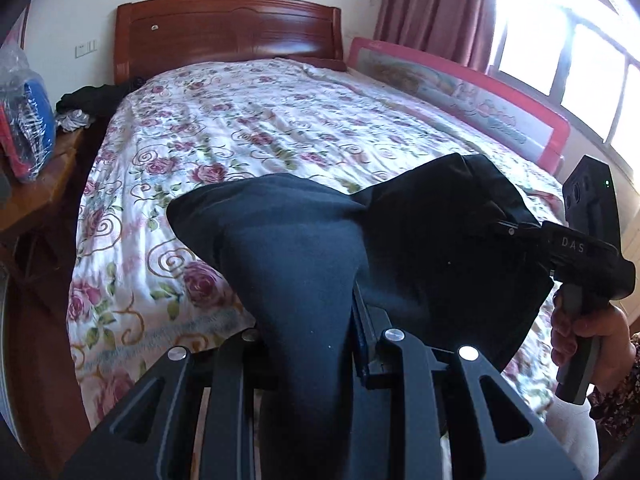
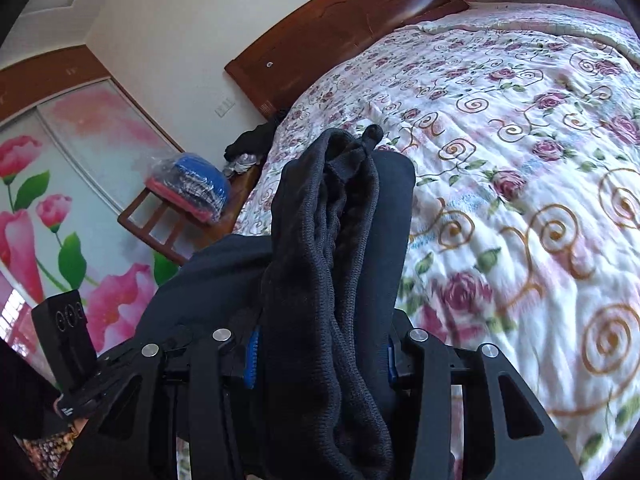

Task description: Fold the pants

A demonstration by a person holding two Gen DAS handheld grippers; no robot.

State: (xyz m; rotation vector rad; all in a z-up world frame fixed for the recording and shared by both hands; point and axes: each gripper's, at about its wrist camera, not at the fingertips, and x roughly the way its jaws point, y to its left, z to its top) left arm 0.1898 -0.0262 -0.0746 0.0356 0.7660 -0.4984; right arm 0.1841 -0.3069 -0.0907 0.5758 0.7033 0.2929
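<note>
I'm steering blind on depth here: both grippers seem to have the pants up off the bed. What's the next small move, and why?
Probably carry the pants forward over the floral quilt and lower them to spread flat. The left gripper and right gripper each have jaws shut on bunched dark fabric held above the quilt, so nothing lies flat to fold yet.

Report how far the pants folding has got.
Done: both claws have picked up the dark navy fabric pants. In hand: the left claw and right claw each pinch bunched cloth above the rose-patterned floral bedspread. Left: no neat fold shows yet; spreading flat and folding remain.
</note>
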